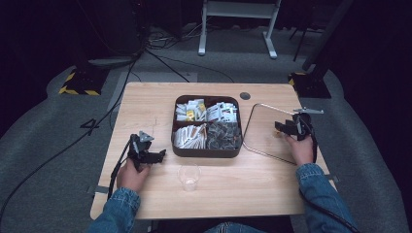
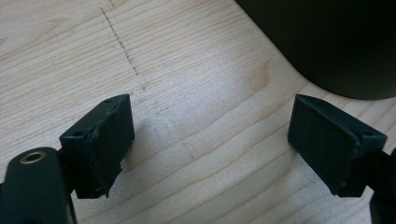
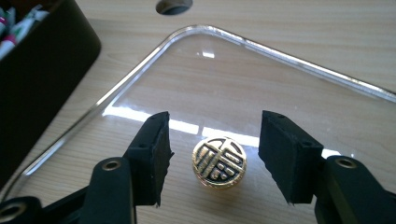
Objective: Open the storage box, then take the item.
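Wooden table [image 1: 145, 102], pale grain, rounded corners. Dark four-compartment box [image 1: 206, 151] at centre holds paper sachets; print unreadable. Clear tray [image 3: 299, 60], rounded rim, lies right of the box. Clear plastic cup [image 1: 188, 176] stands before the box. Gold round token [image 3: 219, 161], embossed with a Chinese character, rests on the tray between the released right gripper [image 3: 215, 156], untouched. Left gripper [image 2: 210, 144] spread, empty.
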{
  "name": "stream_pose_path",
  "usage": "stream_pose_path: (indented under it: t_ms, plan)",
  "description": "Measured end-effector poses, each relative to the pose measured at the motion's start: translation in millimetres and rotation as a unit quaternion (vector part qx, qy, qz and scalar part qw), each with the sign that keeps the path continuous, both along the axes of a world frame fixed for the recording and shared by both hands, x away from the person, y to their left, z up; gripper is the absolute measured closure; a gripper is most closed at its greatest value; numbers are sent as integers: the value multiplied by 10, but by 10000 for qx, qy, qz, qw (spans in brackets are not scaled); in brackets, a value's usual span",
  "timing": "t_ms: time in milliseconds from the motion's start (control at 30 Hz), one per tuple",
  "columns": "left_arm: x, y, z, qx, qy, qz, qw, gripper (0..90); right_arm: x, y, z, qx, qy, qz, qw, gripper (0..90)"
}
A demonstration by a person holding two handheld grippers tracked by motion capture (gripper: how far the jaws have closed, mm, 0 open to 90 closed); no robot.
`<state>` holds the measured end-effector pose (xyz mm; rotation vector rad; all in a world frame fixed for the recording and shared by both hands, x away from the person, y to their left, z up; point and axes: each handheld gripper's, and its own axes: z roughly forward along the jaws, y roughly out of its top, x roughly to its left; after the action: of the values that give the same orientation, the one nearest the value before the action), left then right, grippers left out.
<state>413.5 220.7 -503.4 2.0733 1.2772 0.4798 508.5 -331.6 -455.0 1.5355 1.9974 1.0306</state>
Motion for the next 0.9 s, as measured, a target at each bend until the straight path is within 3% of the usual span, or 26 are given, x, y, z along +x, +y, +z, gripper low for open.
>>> stream_pose_path:
  t_ms: [233, 500, 767, 900]
  plan:
    - [0, -2, 0, 1, -3, 13, 10000, 152, -71, 132, 244, 135, -326, 226, 9991, 437]
    - [-14, -9, -1, 0, -5, 61, 10000, 153, -123, 364, 404, 187, -470, 551, 9972, 451]
    - [-20, -10, -1, 6, -5, 76, 10000, 153, -145, 689, 548, 391, -355, 1004, 9936, 510]
    - [-19, -10, -1, 4, -7, 77, 10000, 153, -158, 900, 580, 455, -270, 1355, 9894, 501]
